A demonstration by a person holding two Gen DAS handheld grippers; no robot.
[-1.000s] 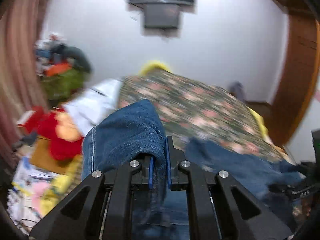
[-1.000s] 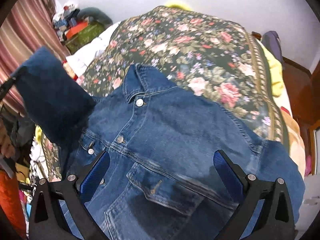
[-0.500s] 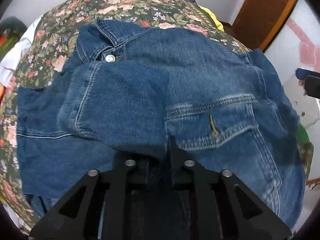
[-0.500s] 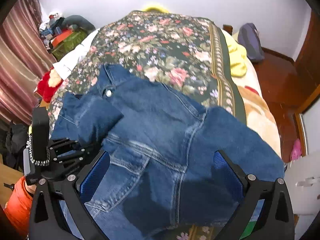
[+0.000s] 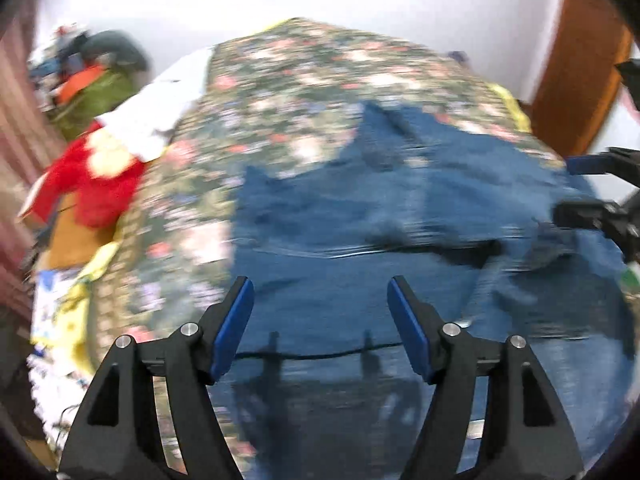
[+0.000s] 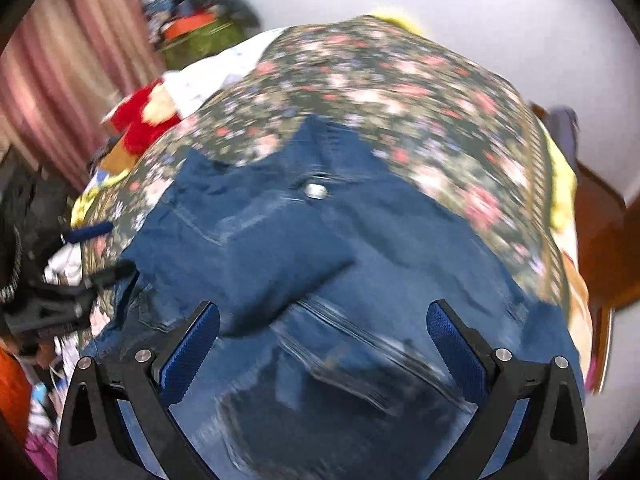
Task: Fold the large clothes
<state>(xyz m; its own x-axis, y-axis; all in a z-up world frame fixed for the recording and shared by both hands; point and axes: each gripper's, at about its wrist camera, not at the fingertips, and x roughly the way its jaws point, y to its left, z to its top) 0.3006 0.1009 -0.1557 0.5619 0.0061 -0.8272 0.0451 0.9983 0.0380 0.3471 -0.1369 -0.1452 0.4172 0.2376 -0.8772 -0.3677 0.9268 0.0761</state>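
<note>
From the left wrist view, the left gripper (image 5: 320, 308) hung above the denim jacket (image 5: 400, 248) with its blue pads (image 5: 234, 328) set well apart; its jaws had just been opening, and nothing sat between them, only cloth lying below. The jacket lay spread on the floral bedspread (image 5: 304, 80), towards the near and right part of the bed. The picture was smeared with motion, so seams and pockets were hard to make out. At the right edge the right gripper (image 5: 576, 188) reached in over the jacket's far side, its blue pad visible. Off the bed's left side lay a red plush toy (image 5: 96, 188) and a white cloth (image 5: 160, 116), with a green bundle (image 5: 96, 96) further back.

From the right wrist view, the right gripper (image 6: 324, 336) stood wide, both pads clear of the denim and gripping nothing. Below it the jacket (image 6: 400, 248) lay front up, collar pointing away, a metal button (image 6: 316, 191) showing just under the collar. One sleeve (image 6: 256, 256) was folded across the chest, lying on top of the front panel. The bedspread (image 6: 400, 80) stretched away beyond the collar. The left gripper (image 6: 92, 252) showed at the left edge, beside the jacket's edge and apart from it. A pink striped curtain (image 6: 68, 80) hung on the left.
</note>
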